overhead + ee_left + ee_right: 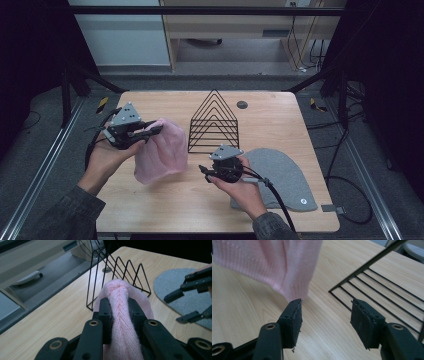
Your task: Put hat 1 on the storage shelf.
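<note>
Hats, two: pink hat clenched in left hand-held gripper, grey hat flat; right hand-held gripper released.

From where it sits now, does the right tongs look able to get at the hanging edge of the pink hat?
Probably yes. The right tongs are open, and the pink hat, held up by the left tongs, hangs just ahead of them with bare table between. The wire rack stands off to one side.
</note>
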A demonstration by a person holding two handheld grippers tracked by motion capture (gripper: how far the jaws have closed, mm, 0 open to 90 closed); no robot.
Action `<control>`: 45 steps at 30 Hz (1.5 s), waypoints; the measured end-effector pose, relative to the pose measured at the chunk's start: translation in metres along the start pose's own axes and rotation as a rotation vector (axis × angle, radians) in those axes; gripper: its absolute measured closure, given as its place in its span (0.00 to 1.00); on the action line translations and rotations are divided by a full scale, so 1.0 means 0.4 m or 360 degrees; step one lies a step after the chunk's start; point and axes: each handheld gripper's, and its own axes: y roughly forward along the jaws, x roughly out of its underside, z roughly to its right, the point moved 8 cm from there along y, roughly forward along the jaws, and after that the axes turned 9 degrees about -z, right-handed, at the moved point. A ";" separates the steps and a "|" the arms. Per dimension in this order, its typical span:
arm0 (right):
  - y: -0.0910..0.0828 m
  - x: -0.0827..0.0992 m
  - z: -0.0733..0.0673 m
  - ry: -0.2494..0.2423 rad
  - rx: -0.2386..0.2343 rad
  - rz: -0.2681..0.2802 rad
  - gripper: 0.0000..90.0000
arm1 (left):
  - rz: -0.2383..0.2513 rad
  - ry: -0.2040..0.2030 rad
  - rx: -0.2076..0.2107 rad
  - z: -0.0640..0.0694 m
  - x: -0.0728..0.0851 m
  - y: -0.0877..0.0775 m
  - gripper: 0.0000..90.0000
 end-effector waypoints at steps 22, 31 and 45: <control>0.002 -0.103 -0.001 -0.0003 -0.0181 0.0053 0.90 | 0.0119 -0.0055 0.0075 -0.006 -0.124 -0.007 0.85; -0.070 -0.147 0.046 -0.0101 -0.0217 0.0052 0.93 | 0.0170 -0.0046 0.0102 -0.037 -0.178 -0.015 0.84; -0.132 -0.234 0.147 -0.0072 -0.0176 0.0094 0.93 | 0.0264 -0.0101 0.0065 -0.103 -0.260 -0.014 0.84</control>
